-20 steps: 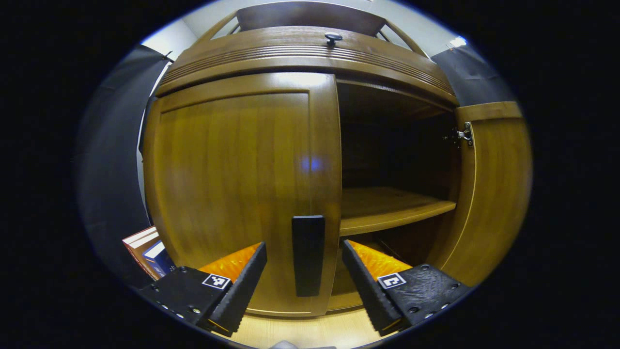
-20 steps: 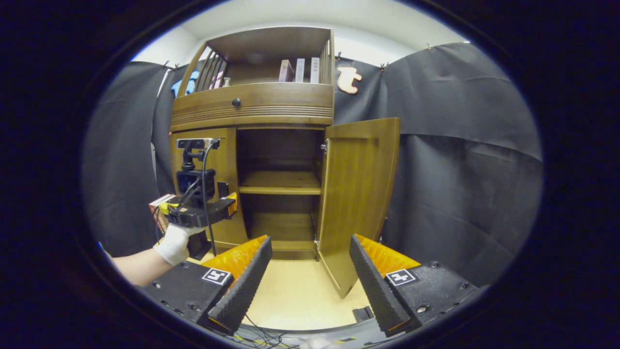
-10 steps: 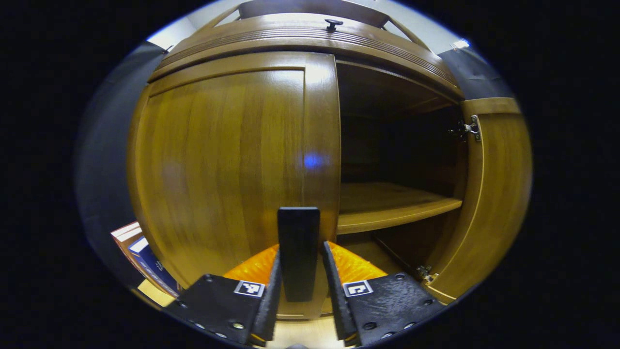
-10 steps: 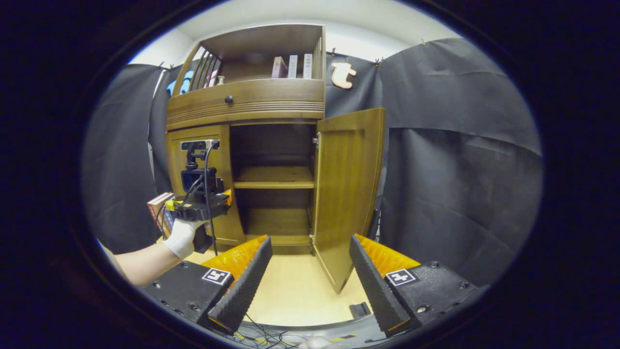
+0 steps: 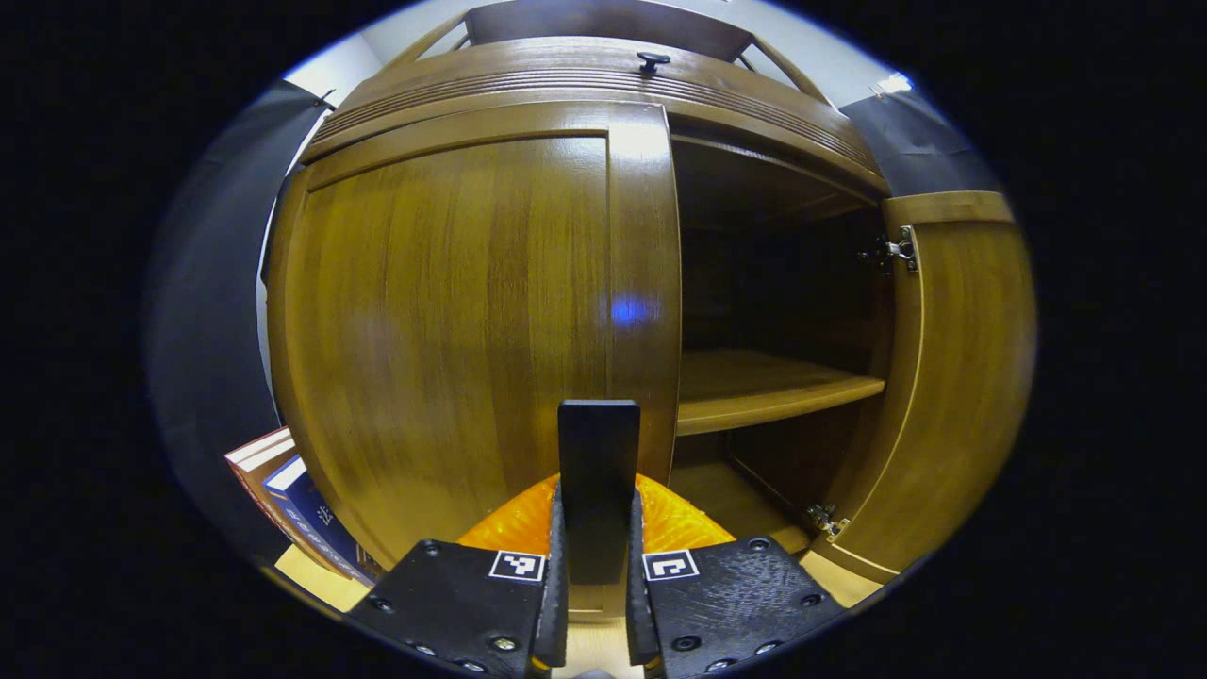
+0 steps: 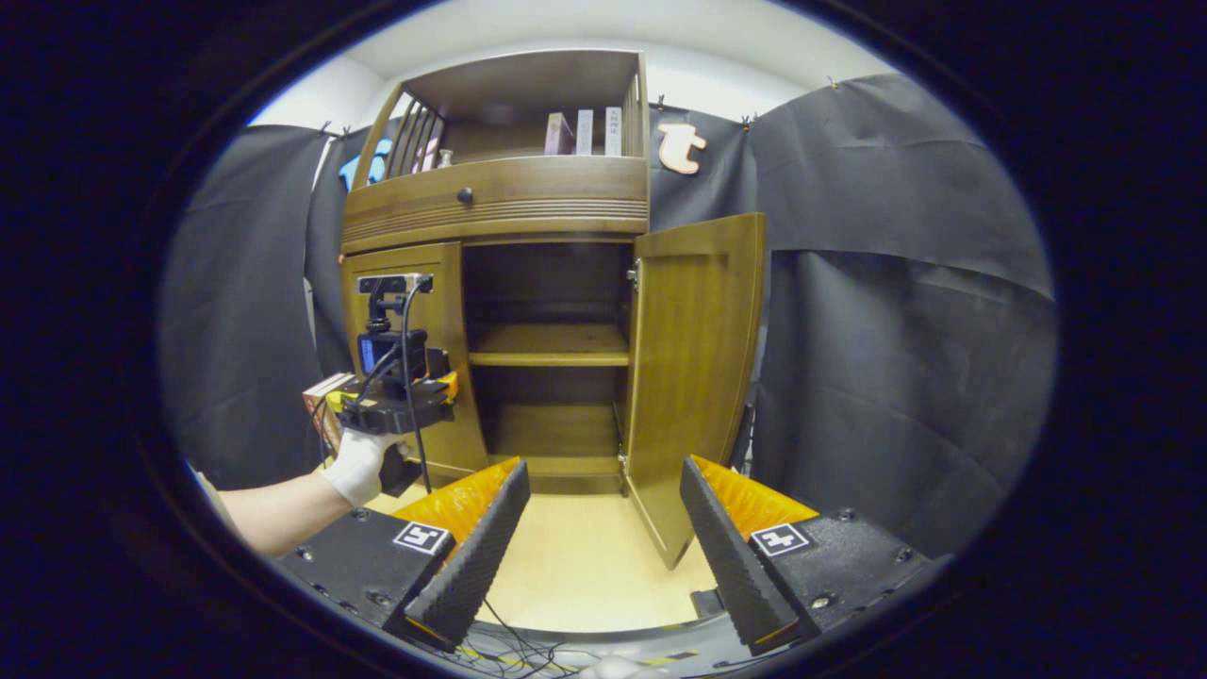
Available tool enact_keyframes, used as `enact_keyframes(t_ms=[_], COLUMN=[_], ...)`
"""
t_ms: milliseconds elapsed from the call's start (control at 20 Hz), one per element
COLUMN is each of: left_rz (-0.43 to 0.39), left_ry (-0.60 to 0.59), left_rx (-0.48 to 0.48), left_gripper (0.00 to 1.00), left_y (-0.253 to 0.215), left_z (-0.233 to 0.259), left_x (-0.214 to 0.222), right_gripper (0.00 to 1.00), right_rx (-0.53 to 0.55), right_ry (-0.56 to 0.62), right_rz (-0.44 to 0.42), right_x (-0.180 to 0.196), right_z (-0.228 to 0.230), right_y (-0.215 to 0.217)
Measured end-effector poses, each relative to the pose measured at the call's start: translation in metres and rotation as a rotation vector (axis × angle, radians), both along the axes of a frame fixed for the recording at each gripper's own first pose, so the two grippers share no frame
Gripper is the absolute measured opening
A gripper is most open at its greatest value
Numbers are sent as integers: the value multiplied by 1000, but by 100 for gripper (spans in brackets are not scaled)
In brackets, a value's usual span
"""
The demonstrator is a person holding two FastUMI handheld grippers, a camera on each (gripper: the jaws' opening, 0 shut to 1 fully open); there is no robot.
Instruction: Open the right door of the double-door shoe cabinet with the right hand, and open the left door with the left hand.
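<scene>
Jaws of left gripper (image 5: 594,604) now clamped on handle (image 5: 598,471) | left door (image 5: 453,321) ajar

No legible text; spine lettering on books (image 5: 306,514) beside cabinet (image 5: 453,311) seemingly too blurred to read.

Left gripper view faces the cabinet (image 5: 490,283) close up; right gripper view frames it from farther back.

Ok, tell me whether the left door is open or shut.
Shut, or nearly. The left door lies flat in the cabinet front, while the right door stands swung out. The left gripper is clamped on its handle.
</scene>
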State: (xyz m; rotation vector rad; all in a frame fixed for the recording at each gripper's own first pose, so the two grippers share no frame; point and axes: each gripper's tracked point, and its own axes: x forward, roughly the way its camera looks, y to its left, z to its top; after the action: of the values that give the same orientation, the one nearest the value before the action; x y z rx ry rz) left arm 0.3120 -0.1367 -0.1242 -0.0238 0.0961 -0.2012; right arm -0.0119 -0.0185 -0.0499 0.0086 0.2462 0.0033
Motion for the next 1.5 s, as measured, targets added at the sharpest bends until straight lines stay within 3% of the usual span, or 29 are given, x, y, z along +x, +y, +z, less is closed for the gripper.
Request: enact_keyframes(t_ms=[500,1400,1450,1500], left_rz=[-33,43,59,74], left_ry=[-10,-18,-19,-17], left_rx=[-16,-3,3,3], left_gripper=[23,23,31,31], left_y=[32,131,138,144], left_z=[-1,-5,-5,-6], left_x=[-71,-156,-159,-162], right_gripper=[100,100,100,100], right_rx=[16,36,37,36], right_ry=[-11,7,9,11], right_rz=[45,136,144,153], right_x=[-22,-22,-22,-21], right_z=[4,-5,-6,-6], right_y=[16,54,58,62])
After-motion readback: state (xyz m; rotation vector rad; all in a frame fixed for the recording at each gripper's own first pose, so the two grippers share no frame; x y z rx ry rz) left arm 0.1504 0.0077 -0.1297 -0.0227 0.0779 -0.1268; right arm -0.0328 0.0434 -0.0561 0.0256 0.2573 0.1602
